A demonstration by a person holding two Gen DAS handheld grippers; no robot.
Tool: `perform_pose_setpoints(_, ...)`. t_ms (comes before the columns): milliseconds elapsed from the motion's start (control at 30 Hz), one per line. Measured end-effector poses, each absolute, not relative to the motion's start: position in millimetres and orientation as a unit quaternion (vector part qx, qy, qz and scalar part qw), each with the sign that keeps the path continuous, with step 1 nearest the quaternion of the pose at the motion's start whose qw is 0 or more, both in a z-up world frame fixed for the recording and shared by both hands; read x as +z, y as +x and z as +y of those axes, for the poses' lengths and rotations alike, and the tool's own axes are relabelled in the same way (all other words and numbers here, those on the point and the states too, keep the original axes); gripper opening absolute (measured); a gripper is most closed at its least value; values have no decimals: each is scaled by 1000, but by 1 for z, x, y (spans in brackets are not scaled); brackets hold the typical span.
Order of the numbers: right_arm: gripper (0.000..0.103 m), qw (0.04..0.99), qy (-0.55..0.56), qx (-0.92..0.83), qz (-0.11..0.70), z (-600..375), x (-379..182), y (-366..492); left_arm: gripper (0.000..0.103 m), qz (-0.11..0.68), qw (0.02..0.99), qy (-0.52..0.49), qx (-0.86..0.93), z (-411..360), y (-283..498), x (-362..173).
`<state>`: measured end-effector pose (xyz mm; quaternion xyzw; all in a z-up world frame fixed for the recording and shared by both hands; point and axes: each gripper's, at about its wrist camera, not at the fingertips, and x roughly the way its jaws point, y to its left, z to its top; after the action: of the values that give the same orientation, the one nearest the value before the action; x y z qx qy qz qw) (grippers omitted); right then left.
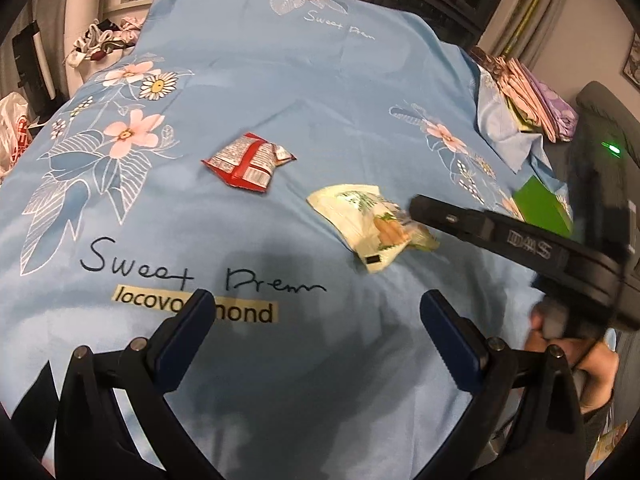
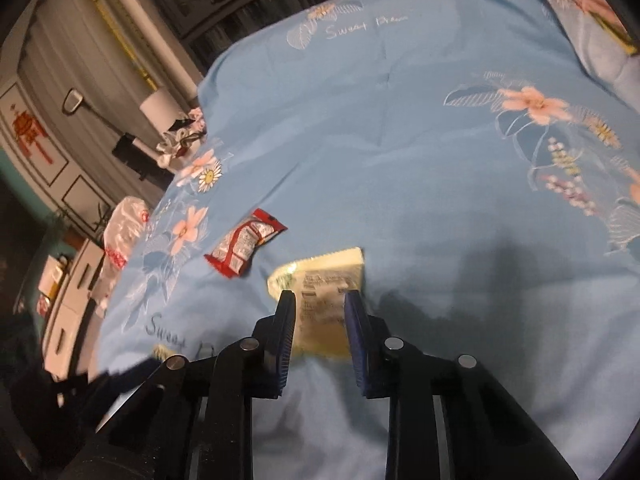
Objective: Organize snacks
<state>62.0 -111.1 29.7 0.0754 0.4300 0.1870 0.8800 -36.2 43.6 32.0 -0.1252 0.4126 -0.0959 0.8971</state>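
A pale yellow snack packet (image 2: 324, 280) is being straddled by the right gripper (image 2: 320, 300), whose fingers stand apart on either side of it, not yet clamped; a red packet (image 2: 244, 246) is lying near it at ten o'clock on the blue bedspread (image 2: 400, 140). The left gripper (image 1: 316, 300) is being held wide apart, empty. For a secure pinch, the crinkly film should be gathered squarely between the pads before any lifting is attempted.

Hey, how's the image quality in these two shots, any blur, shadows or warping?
Left wrist view: strong fisheye bending of the blue bedsheet, the right gripper smeared by motion, soft shadow near the left gripper. Right wrist view: blurred throughout, tilted, dim; dark shadow beside the pale snack packet; the red snack packet stays legible.
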Motion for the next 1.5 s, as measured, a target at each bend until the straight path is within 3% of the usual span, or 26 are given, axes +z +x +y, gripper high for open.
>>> perform_pose_setpoints(167, 34, 889, 64, 154, 428, -129, 35, 52, 103, 418, 896, -116, -100, 32, -36, 29)
perform_pose_setpoints(200, 47, 885, 65, 157, 434, -128, 35, 54, 103, 419, 895, -117, -102, 30, -36, 28)
perform_pose_setpoints(233, 69, 883, 63, 160, 438, -127, 34, 55, 103, 420, 894, -117, -104, 28, -36, 27)
perform_pose_setpoints(300, 92, 883, 57, 162, 437, -119, 33, 57, 103, 423, 892, -116, -106, 24, -36, 26)
perform_pose_setpoints(500, 92, 873, 5, 186, 451, -76, 16, 75, 102, 433, 892, -98, -87, 18, -33, 22)
perform_pose_setpoints(567, 66, 872, -19, 178, 456, -64, 5, 82, 102, 437, 895, -76, -47, 20, -31, 19)
perform_pose_setpoints(600, 46, 871, -23, 162, 463, -63, -1, 85, 102, 442, 893, -72, -36, 24, -29, 17)
perform_pose_setpoints(733, 41, 865, 9, 175, 469, -73, -5, 89, 102, 450, 881, -130, -70, 40, -27, 16)
perform_pose_setpoints(1200, 41, 854, 1, 183, 486, -142, 9, 31, 102, 452, 878, -122, -95, 32, -32, 20)
perform_pose_setpoints(1400, 74, 832, 147, 188, 501, -193, 11, 20, 102, 466, 855, -165, -158, 16, -16, 15)
perform_pose_setpoints(1500, 76, 816, 201, 212, 499, -206, 6, 11, 102, 463, 846, -184, -189, 12, -5, 18)
